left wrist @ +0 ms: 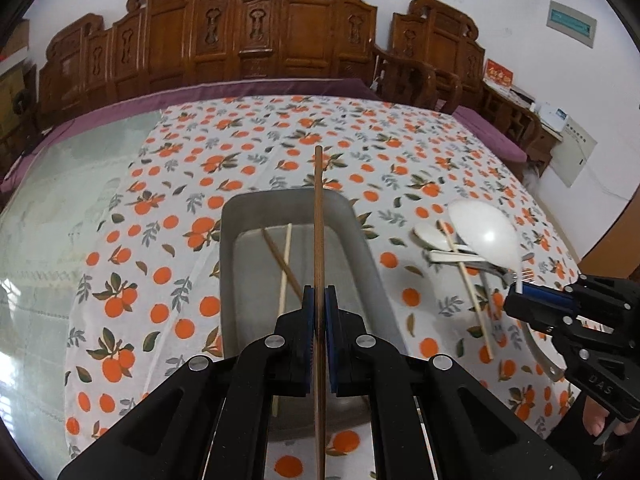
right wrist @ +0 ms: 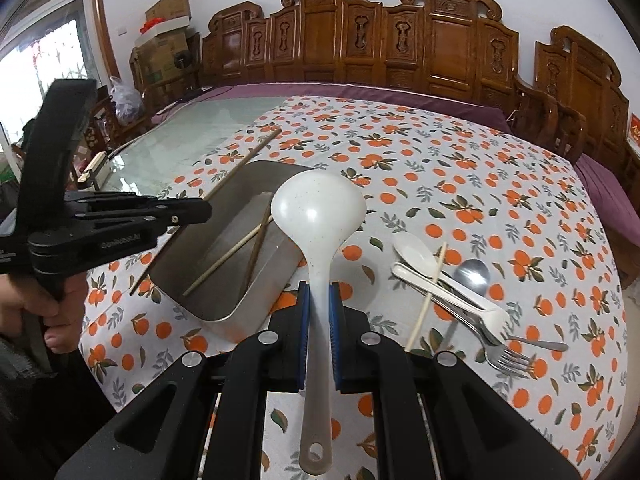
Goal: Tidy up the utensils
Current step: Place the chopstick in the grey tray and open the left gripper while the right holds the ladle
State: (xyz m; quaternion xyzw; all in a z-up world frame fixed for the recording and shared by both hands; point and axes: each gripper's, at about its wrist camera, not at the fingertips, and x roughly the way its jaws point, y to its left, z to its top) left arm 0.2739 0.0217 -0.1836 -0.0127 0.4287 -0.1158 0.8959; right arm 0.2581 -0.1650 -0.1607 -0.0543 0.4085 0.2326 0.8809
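Note:
My left gripper (left wrist: 319, 300) is shut on a dark brown chopstick (left wrist: 319, 220) that points forward above a grey metal tray (left wrist: 230, 240). Two chopsticks (left wrist: 286, 264), one pale and one dark, lie crossed inside the tray. My right gripper (right wrist: 319, 296) is shut on the handle of a white ladle (right wrist: 318, 208), held up just right of the tray (right wrist: 276, 276). On the cloth to the right lie white soup spoons (right wrist: 414, 248), a metal spoon (right wrist: 474, 274), a fork (right wrist: 508, 358) and a pale chopstick (right wrist: 428, 300). The left gripper (right wrist: 204, 210) shows at the left in the right wrist view, and the right gripper (left wrist: 520, 296) at the right in the left wrist view.
An orange-print tablecloth (left wrist: 180, 240) covers the right part of a glass-topped table (left wrist: 60, 220). Carved wooden chairs (right wrist: 420, 40) line the far side. A person's hand (right wrist: 52, 308) grips the left tool's handle. Cardboard boxes (right wrist: 164, 40) stand at the back left.

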